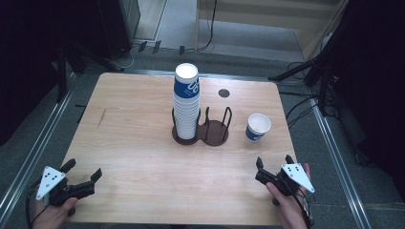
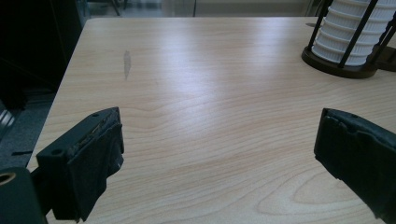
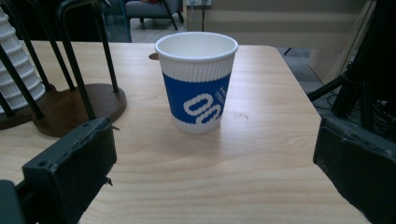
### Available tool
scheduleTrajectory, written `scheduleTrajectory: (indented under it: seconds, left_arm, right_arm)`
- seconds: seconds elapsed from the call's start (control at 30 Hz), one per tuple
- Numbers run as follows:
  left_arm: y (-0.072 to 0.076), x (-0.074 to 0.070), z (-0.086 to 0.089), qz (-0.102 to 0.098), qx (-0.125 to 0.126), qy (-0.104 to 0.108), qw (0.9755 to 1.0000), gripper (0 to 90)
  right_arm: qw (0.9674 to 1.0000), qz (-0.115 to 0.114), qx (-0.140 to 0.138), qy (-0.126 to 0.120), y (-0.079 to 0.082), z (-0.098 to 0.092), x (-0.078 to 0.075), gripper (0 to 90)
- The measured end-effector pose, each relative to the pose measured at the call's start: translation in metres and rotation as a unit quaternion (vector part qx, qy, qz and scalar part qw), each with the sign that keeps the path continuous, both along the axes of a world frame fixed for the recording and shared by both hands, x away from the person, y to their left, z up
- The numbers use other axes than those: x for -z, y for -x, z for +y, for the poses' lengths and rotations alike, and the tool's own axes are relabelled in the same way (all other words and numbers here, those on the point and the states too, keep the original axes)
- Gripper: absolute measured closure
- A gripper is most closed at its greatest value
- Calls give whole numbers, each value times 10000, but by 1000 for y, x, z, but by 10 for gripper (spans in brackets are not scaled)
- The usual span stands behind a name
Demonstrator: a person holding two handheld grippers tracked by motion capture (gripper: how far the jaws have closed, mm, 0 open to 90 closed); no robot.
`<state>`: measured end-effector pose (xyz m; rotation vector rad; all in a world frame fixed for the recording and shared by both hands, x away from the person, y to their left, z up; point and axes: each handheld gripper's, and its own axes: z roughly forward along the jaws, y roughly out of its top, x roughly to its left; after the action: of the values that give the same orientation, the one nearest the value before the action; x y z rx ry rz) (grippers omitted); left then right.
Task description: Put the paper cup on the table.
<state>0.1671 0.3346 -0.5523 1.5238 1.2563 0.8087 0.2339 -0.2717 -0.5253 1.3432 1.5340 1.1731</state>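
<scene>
1. The paper cup point(image 3: 196, 81) stands upright and alone on the table point(image 1: 133, 143), open mouth up, white with a blue band. In the right gripper view it sits ahead of the jaws, in line with the gap between them but leaning toward the left jaw, and apart from both.
2. The right gripper point(image 1: 275, 164) is held in a hand point(image 1: 289, 202) at the near right edge of the table. Its jaws are spread wide and hold nothing; the cup is well in front of their tips.
3. Beyond the right gripper's left jaw stands the dark cup holder point(image 3: 77, 105), a two-ring base with thin upright rods. Its nearer ring is bare; the farther ring carries the stack of cups point(image 1: 186, 102), a tall column that rises well above the rods.
4. The single cup stands just beside the holder, on the side away from the stack, not touching it.
5. The left gripper point(image 1: 82, 177) rests at the near left corner, held in the other hand point(image 1: 50, 214). Its jaws too are spread wide and empty, with bare wood between them.
6. From the left gripper view, the stack's ribbed bottom and the holder lie far ahead, past the right jaw.
</scene>
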Motion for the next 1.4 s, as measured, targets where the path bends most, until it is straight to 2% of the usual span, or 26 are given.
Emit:
scheduleTrajectory:
  seconds: [0.67, 1.1, 1.3, 1.4]
  left_arm:
    - [0, 0, 0, 6, -5, -5, 10000, 23]
    - [0, 0, 1, 16, -11, 28, 10000, 23]
    - [0, 0, 1, 40, -19, 45, 10000, 23]
    - [-1, 0, 1, 50, -24, 46, 10000, 23]
  right_arm:
    - [9994, 207, 242, 94, 22, -32, 15, 0]
    - [9992, 191, 340, 60, 33, -45, 17, 0]
    - [9988, 191, 411, 204, 38, -50, 19, 0]
    - [9987, 197, 420, 194, 39, -52, 19, 0]
